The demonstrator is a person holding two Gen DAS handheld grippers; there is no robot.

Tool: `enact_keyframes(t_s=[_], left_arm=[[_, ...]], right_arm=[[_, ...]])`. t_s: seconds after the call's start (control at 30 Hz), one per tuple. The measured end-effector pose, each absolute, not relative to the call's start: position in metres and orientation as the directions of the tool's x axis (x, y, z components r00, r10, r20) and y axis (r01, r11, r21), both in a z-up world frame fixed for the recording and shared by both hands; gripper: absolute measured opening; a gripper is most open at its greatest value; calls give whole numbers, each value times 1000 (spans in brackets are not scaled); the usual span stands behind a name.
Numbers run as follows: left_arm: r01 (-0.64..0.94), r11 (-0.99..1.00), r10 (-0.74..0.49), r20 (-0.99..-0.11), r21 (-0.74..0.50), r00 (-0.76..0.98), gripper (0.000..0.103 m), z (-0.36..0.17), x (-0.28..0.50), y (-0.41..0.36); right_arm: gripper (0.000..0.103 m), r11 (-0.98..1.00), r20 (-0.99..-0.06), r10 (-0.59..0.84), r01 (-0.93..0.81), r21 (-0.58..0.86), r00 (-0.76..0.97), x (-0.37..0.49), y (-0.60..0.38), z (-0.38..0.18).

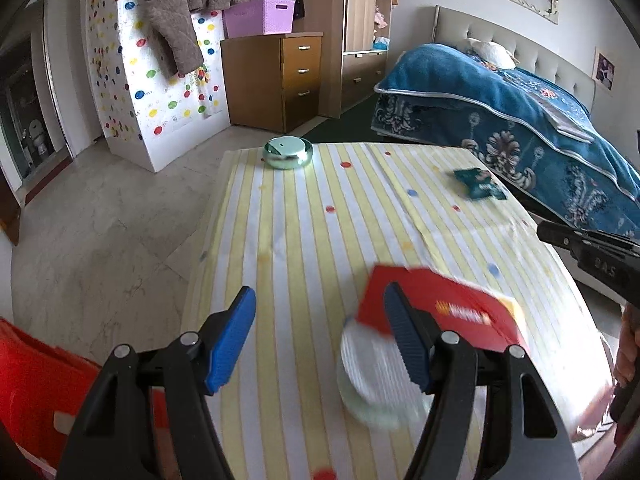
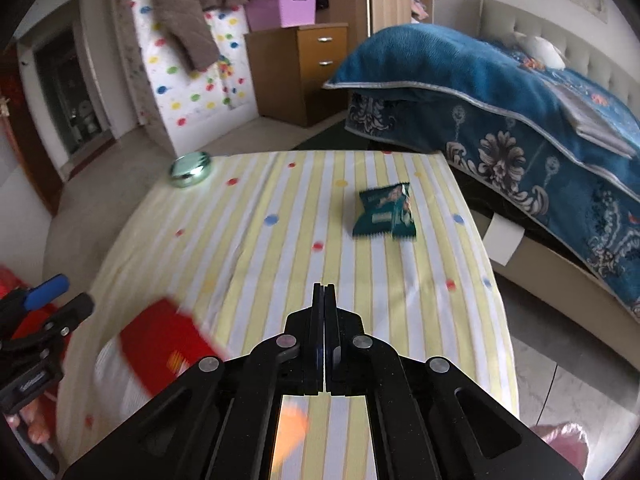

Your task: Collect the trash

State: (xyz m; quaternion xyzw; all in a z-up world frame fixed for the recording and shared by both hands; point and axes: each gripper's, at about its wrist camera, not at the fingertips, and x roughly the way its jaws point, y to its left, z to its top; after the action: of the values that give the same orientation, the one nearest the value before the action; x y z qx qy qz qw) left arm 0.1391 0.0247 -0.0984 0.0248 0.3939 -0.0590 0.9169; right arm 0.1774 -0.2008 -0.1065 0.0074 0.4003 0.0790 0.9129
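A red wrapper (image 1: 448, 312) lies on the striped table, blurred, partly over a round white ribbed piece (image 1: 372, 376). My left gripper (image 1: 320, 336) is open above the table, its right finger in front of the red wrapper, nothing between the jaws. The wrapper also shows in the right wrist view (image 2: 160, 344) at the lower left. A dark green snack packet (image 2: 386, 212) lies further back on the right; it also shows in the left wrist view (image 1: 478, 184). My right gripper (image 2: 324, 292) is shut and empty over the table's near middle.
A round mint-green tin (image 1: 287, 152) sits at the table's far left corner. A red bag (image 1: 36, 384) hangs at the lower left beside the table. A bed with a blue blanket (image 2: 520, 100) stands close on the right. A wooden drawer unit (image 1: 276, 80) stands behind.
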Motion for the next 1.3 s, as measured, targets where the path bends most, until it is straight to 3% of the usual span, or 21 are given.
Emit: enact_keyframes(t_s=[0.47, 0.6, 0.67, 0.7, 1.3], left_arm=[[153, 987, -71, -749, 42, 659, 68, -113, 94, 8], [136, 989, -58, -734, 48, 677, 70, -108, 111, 10], [129, 990, -48, -726, 55, 686, 70, -107, 121, 12], [125, 991, -47, -721, 55, 691, 70, -105, 131, 12], [132, 990, -58, -737, 43, 673, 73, -123, 238, 9]], right_arm=[[3, 978, -759, 195, -179, 105, 621, 139, -200, -126], [23, 985, -737, 166, -144, 94, 656, 153, -208, -125], [41, 988, -725, 152, -127, 90, 672, 159, -210, -123], [43, 990, -719, 140, -113, 86, 681, 169, -212, -122], [44, 990, -746, 73, 41, 133, 662, 318, -251, -130]])
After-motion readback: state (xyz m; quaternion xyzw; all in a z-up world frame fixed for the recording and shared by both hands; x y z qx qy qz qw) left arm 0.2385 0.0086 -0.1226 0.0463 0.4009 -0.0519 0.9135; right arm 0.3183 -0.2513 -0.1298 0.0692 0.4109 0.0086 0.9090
